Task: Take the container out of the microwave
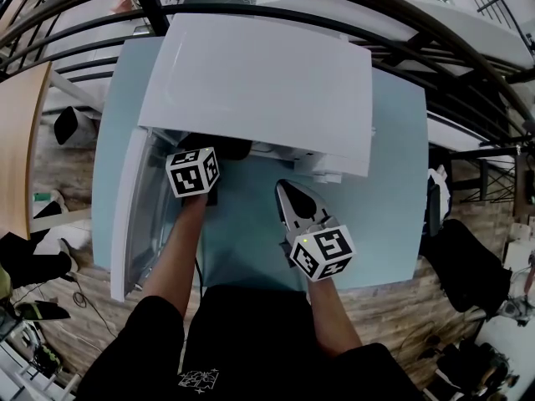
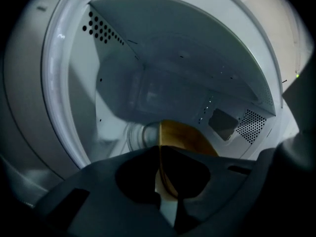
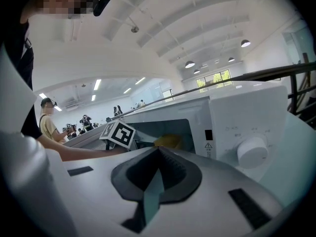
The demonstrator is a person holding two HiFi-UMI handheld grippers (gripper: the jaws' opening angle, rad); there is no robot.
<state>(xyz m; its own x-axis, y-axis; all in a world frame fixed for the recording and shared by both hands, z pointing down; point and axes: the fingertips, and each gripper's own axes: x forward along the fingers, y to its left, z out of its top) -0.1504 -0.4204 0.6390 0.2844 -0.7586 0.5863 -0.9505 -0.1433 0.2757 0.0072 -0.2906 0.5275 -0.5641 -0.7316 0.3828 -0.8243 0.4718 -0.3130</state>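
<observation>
The white microwave (image 1: 259, 82) stands on a pale blue table (image 1: 393, 182), its door (image 1: 134, 215) swung open to the left. My left gripper (image 2: 159, 152) reaches into the cavity; only its marker cube (image 1: 193, 171) shows from above. Its jaws are shut on the thin rim of a yellow container (image 2: 190, 137) on the cavity floor. The right gripper (image 1: 282, 187) hovers outside, in front of the microwave, shut with nothing in it. From the right gripper (image 3: 159, 151) view, the yellow container (image 3: 168, 141) shows through the opening behind the left cube (image 3: 118, 134).
The control panel with a round dial (image 3: 253, 152) is to the right of the opening. Perforated vents (image 2: 251, 125) line the cavity walls. Dark railings (image 1: 468, 65) curve behind the table. People stand far off in the hall (image 3: 49, 122).
</observation>
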